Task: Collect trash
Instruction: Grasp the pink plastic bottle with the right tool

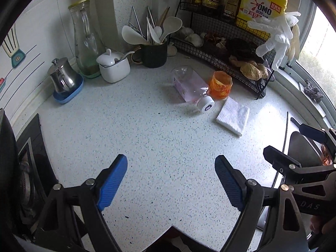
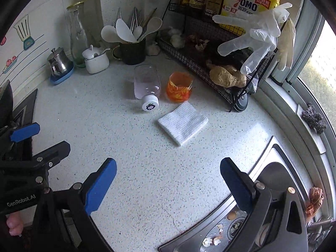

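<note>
**Trash waiting on the kitchen counter**

The speckled countertop [image 2: 147, 178] is lying bare beneath both grippers. Left gripper [image 1: 171, 180] and right gripper [image 2: 168, 182] are hanging wide open, gripping nothing. Just beside the folded white tissue [image 2: 182, 124], a tipped plastic bottle [image 2: 147, 86] and orange cup [image 2: 179, 89] are sitting

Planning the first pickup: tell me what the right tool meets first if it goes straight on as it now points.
Probably the bare countertop: the right tool is open, angled down at it. The folded white napkin lies further ahead; depth is unclear.
</note>
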Action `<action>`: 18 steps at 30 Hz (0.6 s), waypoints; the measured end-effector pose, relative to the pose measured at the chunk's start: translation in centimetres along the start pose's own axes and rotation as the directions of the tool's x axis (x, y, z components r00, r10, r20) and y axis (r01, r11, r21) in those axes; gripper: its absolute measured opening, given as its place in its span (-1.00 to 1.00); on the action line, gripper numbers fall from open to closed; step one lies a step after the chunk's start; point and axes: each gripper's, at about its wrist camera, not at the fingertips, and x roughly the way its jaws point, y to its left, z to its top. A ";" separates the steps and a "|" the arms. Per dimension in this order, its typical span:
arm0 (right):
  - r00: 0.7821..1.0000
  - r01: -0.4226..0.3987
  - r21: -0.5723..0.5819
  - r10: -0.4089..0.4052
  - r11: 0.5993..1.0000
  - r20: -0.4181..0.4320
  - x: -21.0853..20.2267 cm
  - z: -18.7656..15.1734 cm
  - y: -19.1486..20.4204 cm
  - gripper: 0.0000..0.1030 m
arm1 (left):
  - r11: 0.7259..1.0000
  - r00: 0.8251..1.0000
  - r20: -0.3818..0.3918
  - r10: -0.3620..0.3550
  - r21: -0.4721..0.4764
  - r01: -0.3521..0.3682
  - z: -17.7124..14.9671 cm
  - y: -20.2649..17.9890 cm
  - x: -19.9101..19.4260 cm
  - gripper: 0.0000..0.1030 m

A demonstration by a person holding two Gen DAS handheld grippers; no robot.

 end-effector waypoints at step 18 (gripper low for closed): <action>0.996 -0.088 -0.127 0.084 0.988 -0.037 8.9 12.4 2.6 0.92 | 0.997 0.999 -0.024 0.046 -0.058 -0.048 10.8 6.7 7.6 0.63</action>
